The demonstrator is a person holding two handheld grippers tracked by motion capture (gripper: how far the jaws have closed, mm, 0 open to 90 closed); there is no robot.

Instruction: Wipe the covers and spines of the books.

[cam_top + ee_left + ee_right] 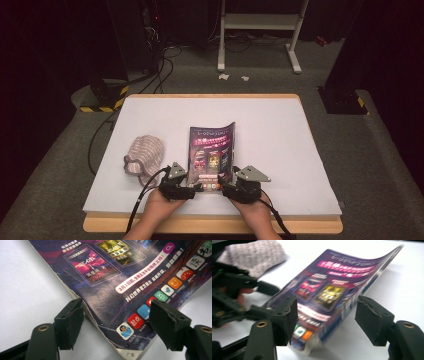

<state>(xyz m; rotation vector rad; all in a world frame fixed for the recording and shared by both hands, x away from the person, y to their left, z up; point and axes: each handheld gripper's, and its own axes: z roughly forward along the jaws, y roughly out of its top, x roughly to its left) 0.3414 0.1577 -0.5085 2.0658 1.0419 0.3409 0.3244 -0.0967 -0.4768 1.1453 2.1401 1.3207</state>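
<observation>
1. I read the step in hand as getting hold of the magazine [212, 152] at its near end. It lies in the middle of the high view on the white table [280, 150], its long side running away from me and its far right corner curling up.

2. My left gripper [196, 188] sits at the lower left corner of the cover. In the left gripper view its jaws stand apart on either side of that corner; the left pad seems to touch the worn spine edge, the right one hovers over the row of icons, and I see no clamp, so I call it open.

3. My right gripper [223, 188] is at the lower right corner. In the right gripper view the magazine's [329, 292] near end sits between the jaws with a clear gap at the right pad: open, nothing held (that frame is blurred, so finer contact I cannot judge).

4. Next move, as I judge it: slide a jaw under the near edge and close on it.

5. Room: bare white surface lies right of the magazine and toward the top of the frame. The knitted cloth [144, 154] lies just left, near my left gripper. The table's near edge is just behind my hands.
</observation>
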